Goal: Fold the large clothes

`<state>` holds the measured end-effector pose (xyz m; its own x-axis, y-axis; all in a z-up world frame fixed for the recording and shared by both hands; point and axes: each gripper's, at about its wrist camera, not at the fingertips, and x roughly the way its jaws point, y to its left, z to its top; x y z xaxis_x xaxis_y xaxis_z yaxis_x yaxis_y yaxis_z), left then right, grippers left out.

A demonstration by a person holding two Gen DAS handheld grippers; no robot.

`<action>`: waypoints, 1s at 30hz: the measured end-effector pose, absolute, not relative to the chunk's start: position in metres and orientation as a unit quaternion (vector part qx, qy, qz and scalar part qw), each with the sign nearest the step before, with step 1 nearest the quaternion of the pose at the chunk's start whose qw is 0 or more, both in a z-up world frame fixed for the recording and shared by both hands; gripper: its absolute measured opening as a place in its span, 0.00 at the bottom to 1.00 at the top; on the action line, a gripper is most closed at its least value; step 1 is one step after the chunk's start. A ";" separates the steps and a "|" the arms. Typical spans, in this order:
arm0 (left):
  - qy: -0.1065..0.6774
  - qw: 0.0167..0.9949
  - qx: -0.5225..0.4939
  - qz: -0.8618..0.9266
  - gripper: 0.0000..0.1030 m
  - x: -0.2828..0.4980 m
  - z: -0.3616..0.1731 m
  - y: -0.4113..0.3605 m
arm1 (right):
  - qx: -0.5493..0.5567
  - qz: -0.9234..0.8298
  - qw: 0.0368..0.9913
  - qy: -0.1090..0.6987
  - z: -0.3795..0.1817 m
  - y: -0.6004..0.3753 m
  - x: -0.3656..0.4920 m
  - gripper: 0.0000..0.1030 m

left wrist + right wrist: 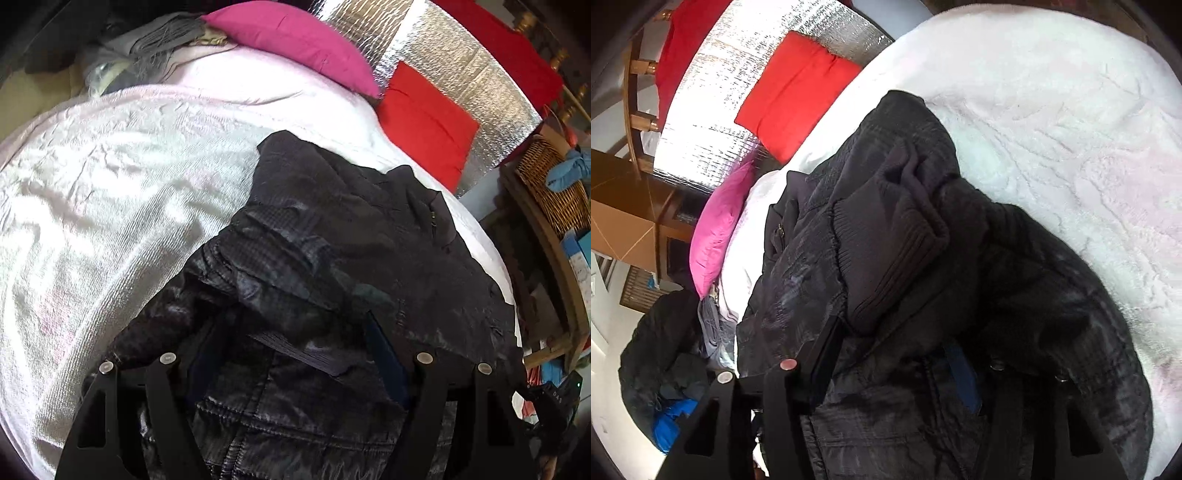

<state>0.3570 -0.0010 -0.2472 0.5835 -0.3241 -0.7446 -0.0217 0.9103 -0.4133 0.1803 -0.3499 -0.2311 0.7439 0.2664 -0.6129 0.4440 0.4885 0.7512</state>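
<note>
Because the black quilted jacket [332, 258] lies bunched on the near side of the bed, on the white fleece blanket [110, 184], with one sleeve thrown across its body and the ribbed cuff [886, 258] resting on top, we judge the main risk to be a fold that traps this lump instead of flattening it. The left gripper [295, 365] hangs over the zipped front with its fingers [384, 350] standing wide apart; fabric fills the space between them, yet we see no pad pressing on it, so we read it as holding nothing. The right gripper [897, 365] stands about half open just below the cuff, its fingers [827, 347] straddling a ridge of cloth, and again we see no clamp on it. If either pair closes from here, it could pinch only the slick outer shell, and the padding beneath may slide out as we lift. A bite that takes sleeve and body together would drag the whole jacket toward us and off the bed edge, where it already overhangs. The loose blanket could also be caught and pulled up with the jacket. The pink pillow [295, 40] and red pillow [424, 125] lie well apart at the head of the bed, so we expect no trouble there.
</note>
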 end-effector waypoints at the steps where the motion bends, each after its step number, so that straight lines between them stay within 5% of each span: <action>1: 0.448 0.868 -0.193 -0.087 0.73 0.360 -0.248 -0.003 | 0.504 -0.057 0.787 0.351 -0.232 -0.350 0.181 0.58; 8: 0.446 0.862 -0.228 -0.080 0.43 0.367 -0.250 0.009 | 0.476 -0.063 0.806 0.346 -0.223 -0.341 0.190 0.58; 20: 0.461 0.858 -0.212 -0.076 0.55 0.375 -0.253 0.002 | 0.478 -0.075 0.801 0.353 -0.223 -0.344 0.191 0.58; 30: 0.439 0.885 -0.132 -0.086 0.60 0.335 -0.239 -0.004 | 0.469 -0.076 0.812 0.340 -0.224 -0.345 0.152 0.71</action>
